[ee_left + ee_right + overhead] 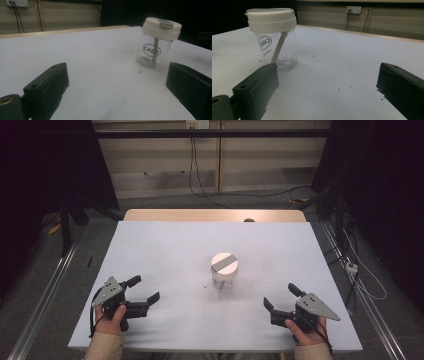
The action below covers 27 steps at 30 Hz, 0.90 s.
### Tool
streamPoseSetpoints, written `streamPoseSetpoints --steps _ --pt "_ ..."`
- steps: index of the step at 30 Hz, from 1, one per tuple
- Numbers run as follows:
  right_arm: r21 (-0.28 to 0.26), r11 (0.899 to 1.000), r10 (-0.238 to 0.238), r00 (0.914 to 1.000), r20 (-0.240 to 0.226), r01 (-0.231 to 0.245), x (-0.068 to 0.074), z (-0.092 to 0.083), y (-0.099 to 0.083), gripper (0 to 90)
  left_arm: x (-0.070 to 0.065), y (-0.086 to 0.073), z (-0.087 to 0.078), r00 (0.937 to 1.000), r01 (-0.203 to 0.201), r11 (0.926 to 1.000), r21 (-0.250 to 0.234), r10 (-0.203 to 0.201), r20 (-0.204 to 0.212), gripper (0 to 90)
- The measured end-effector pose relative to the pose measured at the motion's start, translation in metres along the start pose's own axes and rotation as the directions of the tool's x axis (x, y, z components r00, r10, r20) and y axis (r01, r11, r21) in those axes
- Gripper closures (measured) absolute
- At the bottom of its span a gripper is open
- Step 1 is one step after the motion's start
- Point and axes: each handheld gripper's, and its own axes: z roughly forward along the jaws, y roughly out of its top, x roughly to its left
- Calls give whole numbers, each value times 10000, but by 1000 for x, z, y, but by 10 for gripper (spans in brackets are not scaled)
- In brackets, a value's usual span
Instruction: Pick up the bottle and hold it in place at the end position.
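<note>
A lidded clear jar (224, 271) stands upright and untouched at the middle of the white table (150, 250) as the left gripper (142, 290) and right gripper (279, 296), jaws spread and empty, rest well apart from it, work seemingly not begun.

Clear jar (155, 51): printed lettering readable only as "CHER", smaller line beneath too blurred to make out; in the right gripper view the near jaw hides its lower left and the logo curves out of sight; dark specks on table (165, 245) too small to identify.
</note>
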Motion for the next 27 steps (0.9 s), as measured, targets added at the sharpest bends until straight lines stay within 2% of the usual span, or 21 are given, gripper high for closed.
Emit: streamPoseSetpoints --steps 11,14,18,23,27 --pt "-64 10000 -39 9998 -219 38 3 9 4 31 1 0 -1 10000 -56 10000 -5 56 -24 42" --pt "4 9997 -247 9992 -317 247 7 17 7 31 0 0 -1 10000 -32 10000 17 32 -69 42" --pt "-62 9997 -236 9980 -583 233 11 26 12 32 0 0 -1 10000 -66 10000 34 66 -44 42" --pt "110 9999 -105 9959 -895 115 19 35 15 41 1 0 -3 9999 -36 10000 -27 36 -124 42" --pt "274 9990 -309 9905 -1337 348 31 43 18 44 0 0 -4 9999 -85 10000 -51 84 -141 42"
